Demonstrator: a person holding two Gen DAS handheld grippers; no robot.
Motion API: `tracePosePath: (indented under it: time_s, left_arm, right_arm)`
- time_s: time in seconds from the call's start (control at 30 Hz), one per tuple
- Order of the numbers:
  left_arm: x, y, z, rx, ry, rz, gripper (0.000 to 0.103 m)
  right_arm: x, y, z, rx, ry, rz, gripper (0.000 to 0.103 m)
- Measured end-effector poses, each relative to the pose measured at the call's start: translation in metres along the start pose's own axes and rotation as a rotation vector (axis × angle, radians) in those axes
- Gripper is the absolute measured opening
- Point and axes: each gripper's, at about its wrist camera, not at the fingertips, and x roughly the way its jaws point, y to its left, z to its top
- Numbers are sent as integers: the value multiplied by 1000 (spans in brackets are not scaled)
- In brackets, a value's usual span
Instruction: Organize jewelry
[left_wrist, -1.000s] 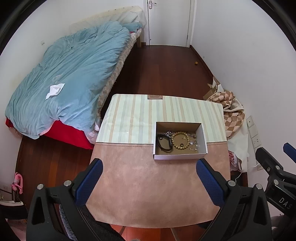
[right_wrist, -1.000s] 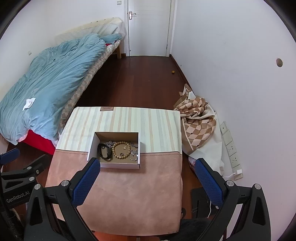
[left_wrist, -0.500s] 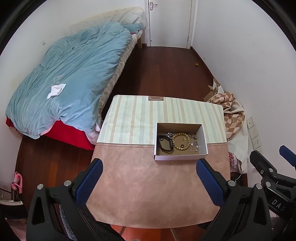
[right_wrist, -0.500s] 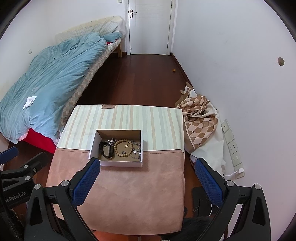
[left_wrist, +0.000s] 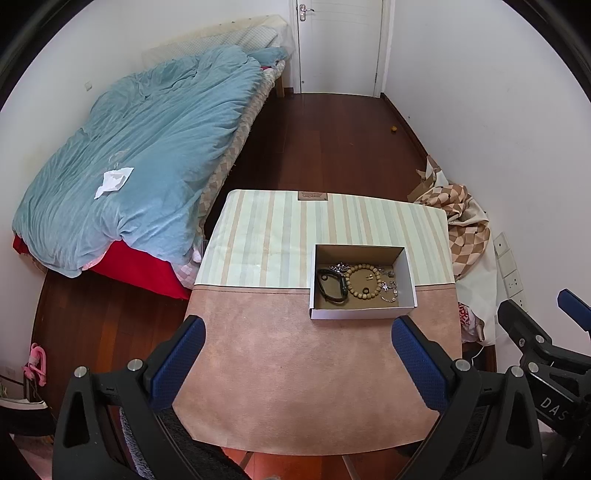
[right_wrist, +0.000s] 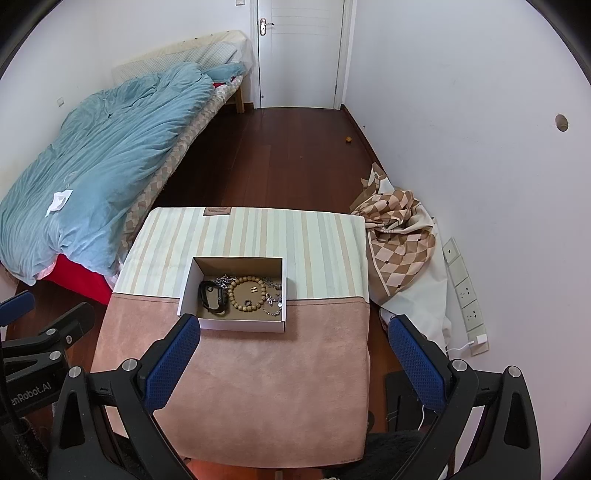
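Both grippers — left gripper (left_wrist: 295, 354), right gripper (right_wrist: 293, 354) — gape above the jewelry box (left_wrist: 364, 314)

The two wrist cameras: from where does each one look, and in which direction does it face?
Left wrist: sits on the left gripper, above the table's near edge, facing the box and door; its open jaws show, and the right gripper at the right edge.
Right wrist: sits on the right gripper, further right, facing the same way; its open jaws show, and the left gripper at the left edge.
Shared: table, box, bead bracelet, bed, door.
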Motion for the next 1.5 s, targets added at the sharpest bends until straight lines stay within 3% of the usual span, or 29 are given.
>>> tracePosePath:
  time_s: [1.5]
  left_arm:
    - [1, 6, -6, 3, -3, -6, 103]
  right_arm:
    - [2, -1, -3, -7, 2, -11, 103]
